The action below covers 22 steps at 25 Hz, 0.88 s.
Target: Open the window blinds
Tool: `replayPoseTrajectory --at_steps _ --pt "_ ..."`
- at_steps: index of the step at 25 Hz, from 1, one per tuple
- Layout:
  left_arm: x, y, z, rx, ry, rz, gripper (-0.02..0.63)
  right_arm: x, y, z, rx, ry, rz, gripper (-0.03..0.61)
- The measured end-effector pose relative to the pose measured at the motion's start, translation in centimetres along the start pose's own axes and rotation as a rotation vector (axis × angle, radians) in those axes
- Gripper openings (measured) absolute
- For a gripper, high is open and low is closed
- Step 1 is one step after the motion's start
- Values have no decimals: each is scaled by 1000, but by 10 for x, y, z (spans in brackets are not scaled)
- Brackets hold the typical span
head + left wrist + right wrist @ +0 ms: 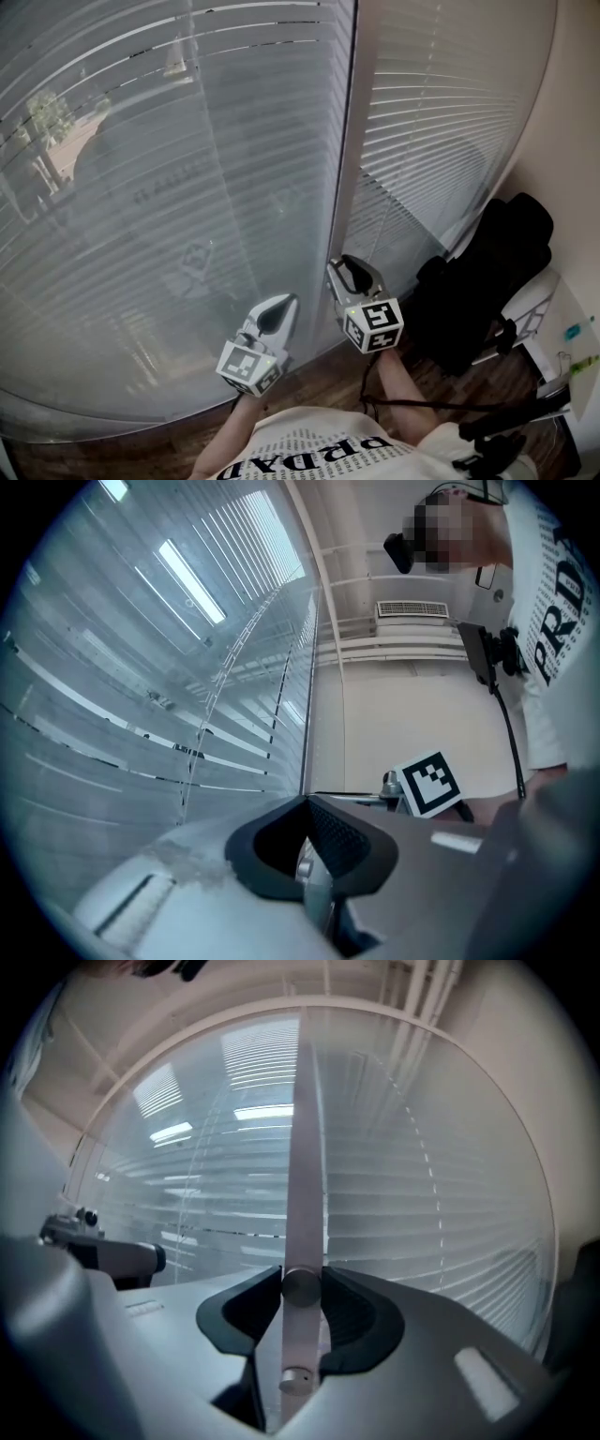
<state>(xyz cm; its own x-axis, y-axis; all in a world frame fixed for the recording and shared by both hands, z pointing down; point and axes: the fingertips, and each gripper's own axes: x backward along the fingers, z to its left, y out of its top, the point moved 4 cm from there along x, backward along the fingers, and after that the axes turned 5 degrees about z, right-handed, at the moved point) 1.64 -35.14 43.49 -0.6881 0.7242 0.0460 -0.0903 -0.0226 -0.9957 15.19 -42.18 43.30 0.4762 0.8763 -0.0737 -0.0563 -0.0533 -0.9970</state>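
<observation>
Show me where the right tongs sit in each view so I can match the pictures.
Head view: right tongs low centre, tips toward the window.
Left gripper view: only their marker cube shows, lower right.
Right gripper view: bottom centre, closed on a pale upright rod.
Shared landmark: the slatted blinds fill the background of all three.

The white shirt [553, 621] of the person carries big black letters. In the left gripper view they read "PRD", and the picture edge cuts off the rest. The rows of small print under them are too small to read. Faint lettering on the window glass [173, 178] is not legible.
</observation>
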Motion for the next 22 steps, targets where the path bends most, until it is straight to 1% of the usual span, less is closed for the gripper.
replayPoseTrajectory --at_steps 3,5,7,9,10,12,15,19,22 --pt "2 1 2 6 14 0 -8 3 7 10 265 4 37 178" --pt "2 1 3 10 21 -1 -8 3 7 15 404 -2 73 184" --pt "2 -2 1 10 15 2 -8 0 4 16 494 -16 103 184" --pt "2 -4 -2 3 3 4 -8 -1 1 16 554 -25 121 183" --pt "2 -4 -2 0 2 1 -8 -2 1 16 578 -32 123 177" --pt "2 -2 -3 -2 6 -5 -8 -3 1 15 621 -54 118 139" --pt "3 0 -3 -3 10 -8 -8 -4 1 15 667 -75 112 135" --pt "5 0 -3 -2 8 -7 -8 -4 1 16 647 -78 110 133" --pt "5 0 -2 4 19 3 -8 -4 1 15 601 -69 106 133"
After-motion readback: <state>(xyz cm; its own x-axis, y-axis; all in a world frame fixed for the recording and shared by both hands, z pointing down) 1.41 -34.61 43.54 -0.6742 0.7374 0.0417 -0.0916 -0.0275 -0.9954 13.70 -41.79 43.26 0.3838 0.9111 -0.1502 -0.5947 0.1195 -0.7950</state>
